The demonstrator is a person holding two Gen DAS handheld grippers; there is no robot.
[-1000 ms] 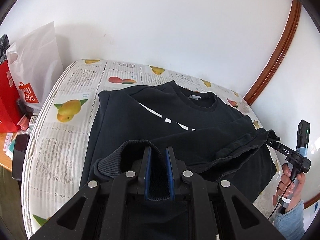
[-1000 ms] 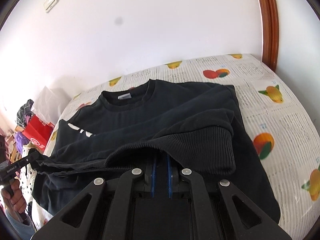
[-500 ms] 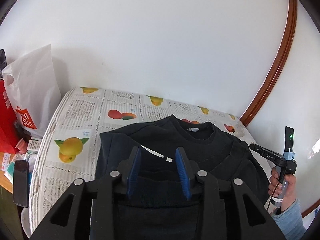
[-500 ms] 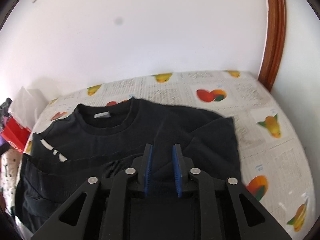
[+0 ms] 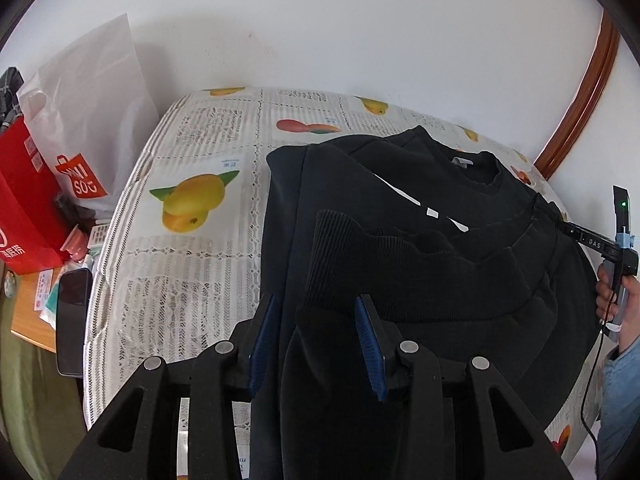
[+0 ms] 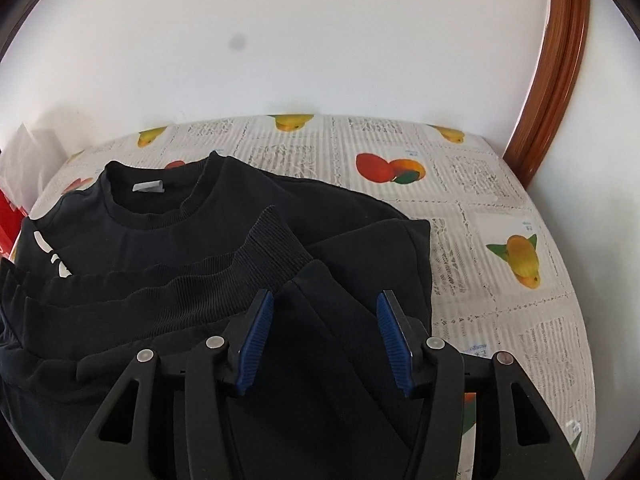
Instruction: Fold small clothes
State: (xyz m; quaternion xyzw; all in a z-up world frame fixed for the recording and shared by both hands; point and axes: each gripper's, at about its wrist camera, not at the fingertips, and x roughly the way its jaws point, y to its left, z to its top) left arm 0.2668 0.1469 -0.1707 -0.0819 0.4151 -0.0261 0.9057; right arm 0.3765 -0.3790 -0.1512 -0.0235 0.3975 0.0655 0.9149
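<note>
We see a black sweatshirt [image 5: 420, 216] lying on a bed [image 5: 192, 264] whose cover is printed with fruit and newspaper text. Its collar points toward the white wall, and the bottom hem with its ribbed band [image 6: 224, 280] has been folded up over the chest, partly covering the white print [image 5: 432, 210] there.

Our left claw [image 5: 316, 344] hangs over the near left edge of the sweatshirt. Its 2 blue pads [image 5: 262, 340] stand spread, with dark cloth showing in the gap between them; the pads do not appear to press on it, though black fabric against black frame makes this hard to judge.

Our right claw [image 6: 326, 336] is above the near right part of the garment, and its jaws are opening. Its 2 blue pads [image 6: 394, 340] are wide apart; the folded sleeve lies below and between them without being pinched.

In the left wrist view, the right claw's body comes in from the right edge, held by a hand [image 5: 614, 300] in a light blue sleeve [image 5: 618, 392].

Beside the bed on the left stand a white plastic bag [image 5: 92, 120] and a red bag [image 5: 24, 208], with a dark phone [image 5: 72, 320] lying on a wooden desk [image 5: 28, 312] below them. A curved brown wooden frame [image 6: 556, 80] rises at the far right
</note>
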